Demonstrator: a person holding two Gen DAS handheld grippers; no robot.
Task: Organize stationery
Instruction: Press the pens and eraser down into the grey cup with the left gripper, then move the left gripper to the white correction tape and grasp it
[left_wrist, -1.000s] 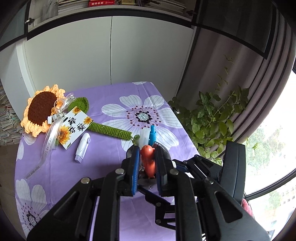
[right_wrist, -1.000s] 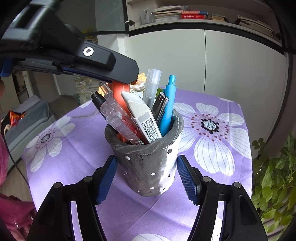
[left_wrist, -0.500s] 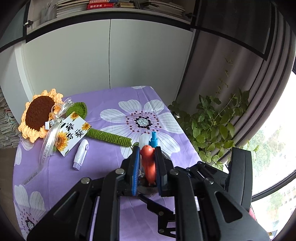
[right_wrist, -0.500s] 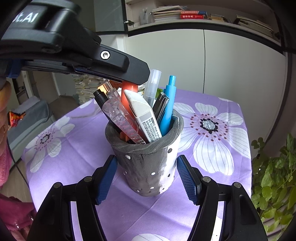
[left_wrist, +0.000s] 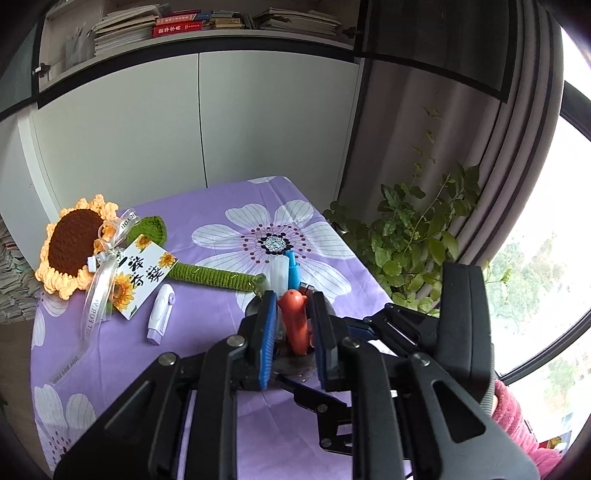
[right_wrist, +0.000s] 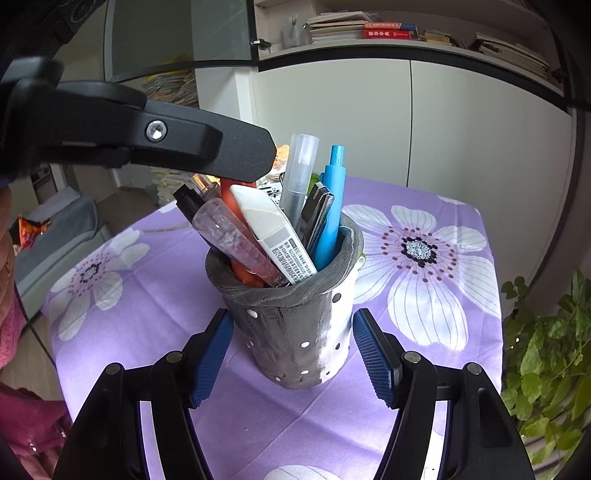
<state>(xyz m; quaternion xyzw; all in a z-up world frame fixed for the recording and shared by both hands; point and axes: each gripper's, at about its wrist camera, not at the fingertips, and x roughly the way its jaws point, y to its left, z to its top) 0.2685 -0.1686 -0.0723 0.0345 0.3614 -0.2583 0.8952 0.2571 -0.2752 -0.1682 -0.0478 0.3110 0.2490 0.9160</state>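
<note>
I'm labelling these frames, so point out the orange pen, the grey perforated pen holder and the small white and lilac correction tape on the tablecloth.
orange pen (left_wrist: 295, 317), left wrist view, upper barrel
grey perforated pen holder (right_wrist: 291, 332), right wrist view, front wall
small white and lilac correction tape (left_wrist: 159, 312), left wrist view, middle of body

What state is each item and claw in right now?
Left claw: open around the orange pen, pads not touching it.
Orange pen: standing in the holder.
Right claw: open, pads either side of the holder, not touching.
Holder: upright on the cloth, full of pens.
Blue pen: upright in the holder.
White eraser: leaning in the holder.
Lilac item: lying loose on the cloth.
</note>
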